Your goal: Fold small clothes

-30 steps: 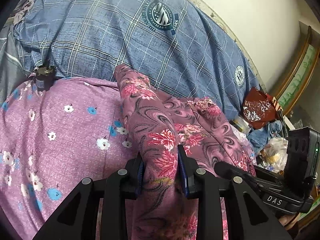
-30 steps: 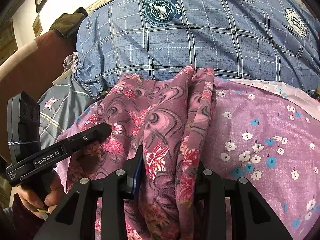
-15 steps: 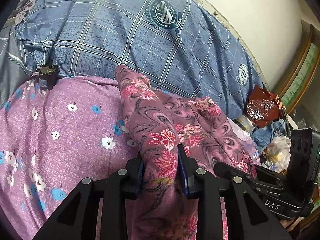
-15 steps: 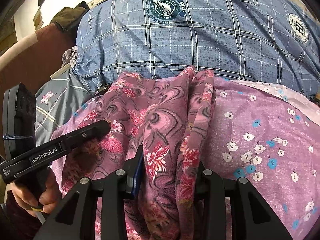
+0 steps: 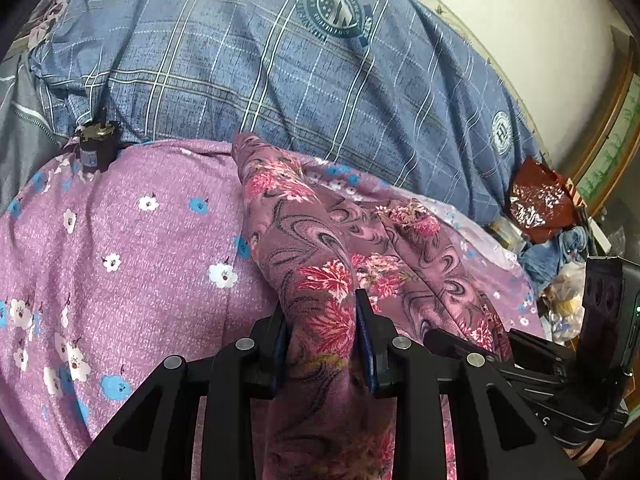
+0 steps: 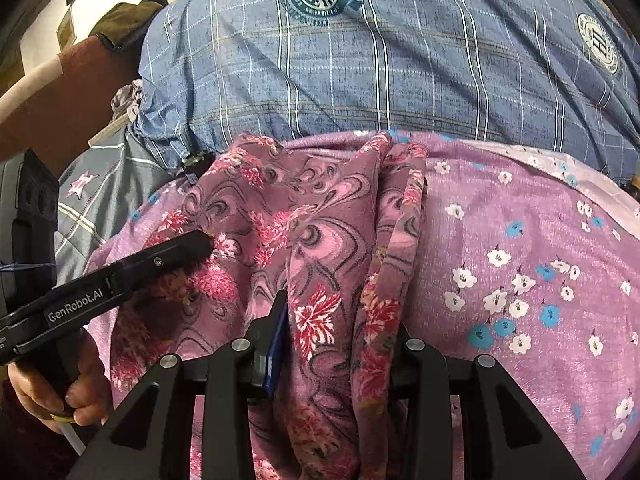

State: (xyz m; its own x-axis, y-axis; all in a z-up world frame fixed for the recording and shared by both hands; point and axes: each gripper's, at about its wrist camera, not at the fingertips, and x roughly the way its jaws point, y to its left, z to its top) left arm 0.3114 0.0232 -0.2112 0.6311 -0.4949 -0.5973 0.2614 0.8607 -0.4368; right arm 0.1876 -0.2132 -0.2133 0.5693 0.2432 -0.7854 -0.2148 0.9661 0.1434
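Note:
A mauve garment with red flowers and dark swirls lies bunched in long folds on a purple flowered sheet. My left gripper is shut on one fold of it. My right gripper is shut on another bunched fold of the same garment. The right gripper shows at the lower right of the left wrist view. The left gripper shows at the left of the right wrist view, its tip on the cloth.
A blue checked quilt lies behind the sheet. A small dark bottle-like object stands at the sheet's far left edge. A red foil bag and clutter lie at the right. A brown headboard is at the left.
Both grippers have kept their hold on the garment and shifted slightly forward and down toward the sheet. The garment's folds look almost the same.

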